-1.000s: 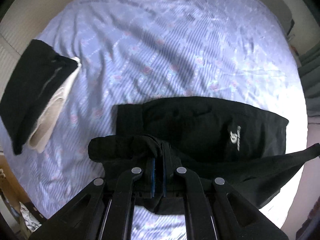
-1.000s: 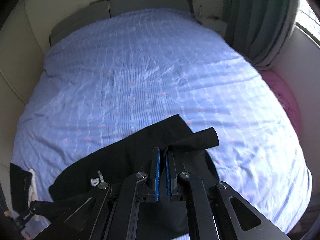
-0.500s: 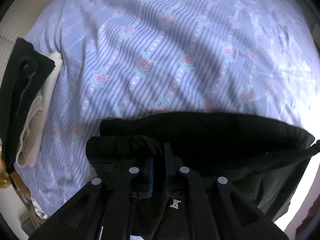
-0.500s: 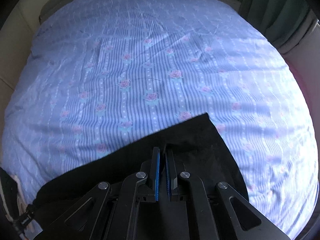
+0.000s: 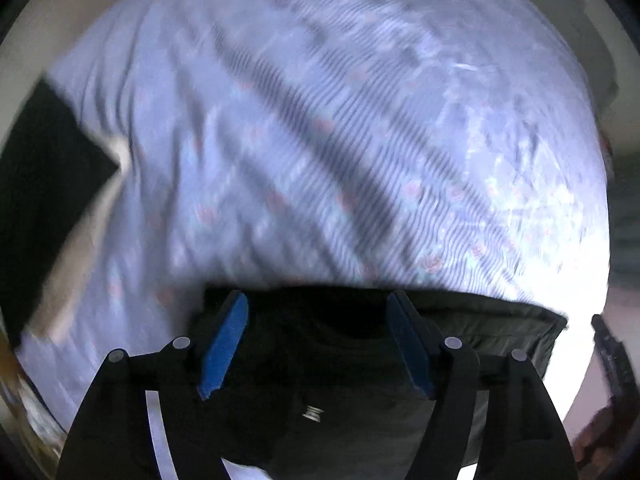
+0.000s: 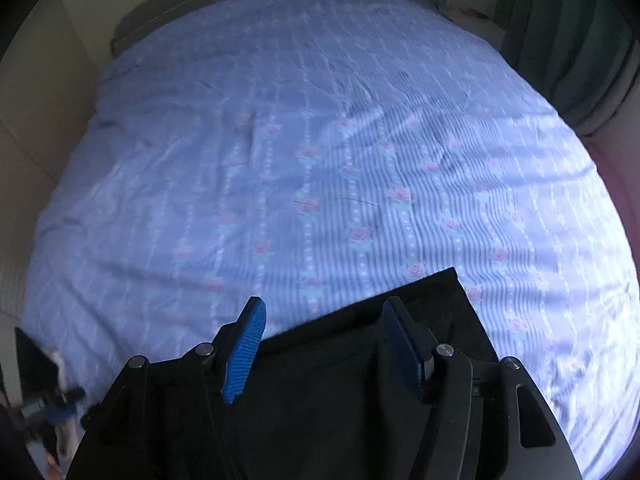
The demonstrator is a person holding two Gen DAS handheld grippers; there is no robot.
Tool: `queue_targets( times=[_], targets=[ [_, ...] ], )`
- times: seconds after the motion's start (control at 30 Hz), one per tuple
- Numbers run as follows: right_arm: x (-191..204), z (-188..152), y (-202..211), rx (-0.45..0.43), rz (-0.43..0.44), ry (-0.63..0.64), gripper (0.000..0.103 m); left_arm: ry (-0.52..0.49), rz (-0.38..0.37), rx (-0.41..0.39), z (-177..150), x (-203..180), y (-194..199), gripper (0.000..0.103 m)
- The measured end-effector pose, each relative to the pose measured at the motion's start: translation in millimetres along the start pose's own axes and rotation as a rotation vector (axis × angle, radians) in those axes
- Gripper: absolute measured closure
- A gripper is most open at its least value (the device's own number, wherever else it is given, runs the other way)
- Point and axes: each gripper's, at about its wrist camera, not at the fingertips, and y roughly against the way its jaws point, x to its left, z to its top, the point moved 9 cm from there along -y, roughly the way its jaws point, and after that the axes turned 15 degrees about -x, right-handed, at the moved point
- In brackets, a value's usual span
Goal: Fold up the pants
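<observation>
The black pants [image 5: 352, 360] lie folded on the bed, just under and in front of my left gripper [image 5: 318, 344], which is open with its blue pads [image 5: 224, 344] spread wide and nothing held. In the right wrist view the same pants [image 6: 340, 380] lie flat with a straight far edge and a corner at the right. My right gripper [image 6: 324, 350] is open above them and empty. The left gripper [image 6: 52, 408] shows blurred at the right view's lower left.
A striped blue bedsheet with roses [image 6: 320, 160] covers the bed [image 5: 320, 140]. A stack of folded clothes, black on cream [image 5: 48, 200], sits at the left edge. A grey headboard [image 6: 180, 8] is at the far end and a green curtain [image 6: 580, 40] at the right.
Both grippers were shut on the pants' edges and carried them down onto the lower half. Now both have opened and let go, and the left view is lifting with motion blur.
</observation>
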Motion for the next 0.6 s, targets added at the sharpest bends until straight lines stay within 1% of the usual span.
queue_targets(
  times=[0.03, 0.07, 0.1, 0.13, 0.17, 0.2, 0.23, 0.33, 0.43, 0.5, 0.57, 0.6],
  targets=[
    [4, -2, 8, -0.007, 0.006, 0.014, 0.041, -0.074, -0.03, -0.031, 9, -6, 3, 0.032],
    [7, -6, 18, -0.015, 0.005, 0.03, 0.041, -0.169, -0.073, -0.055, 13, -13, 5, 0.032],
    [9, -11, 28, -0.029, 0.007, 0.039, 0.041, -0.332, -0.11, -0.084, 13, -28, 9, 0.032],
    [8, -14, 34, -0.034, 0.011, 0.045, 0.041, -0.433, -0.113, -0.113, 13, -39, 10, 0.032],
    [8, -21, 43, -0.037, 0.014, 0.051, 0.041, -0.56, -0.132, -0.152, 11, -51, 10, 0.032],
    [8, -30, 51, -0.036, 0.014, 0.053, 0.041, -0.625, -0.162, -0.156, 8, -59, 8, 0.032],
    [7, -37, 56, -0.029, 0.011, 0.056, 0.041, -0.686, -0.214, -0.122, 2, -71, 0, 0.032],
    [4, -69, 67, 0.017, -0.003, 0.05, 0.041, -0.762, -0.3, 0.011, -19, -85, -26, 0.033],
    [0, -98, 67, 0.072, -0.007, 0.012, 0.041, -0.804, -0.324, 0.076, -42, -101, -45, 0.034],
    [-1, -116, 66, 0.113, -0.007, -0.009, 0.041, -0.827, -0.329, 0.103, -51, -107, -57, 0.035],
    [-1, -130, 67, 0.135, -0.01, -0.02, 0.041, -0.841, -0.324, 0.142, -62, -110, -67, 0.049],
    [-1, -135, 68, 0.141, -0.012, -0.019, 0.041, -0.844, -0.327, 0.155, -66, -111, -70, 0.067]
  ],
)
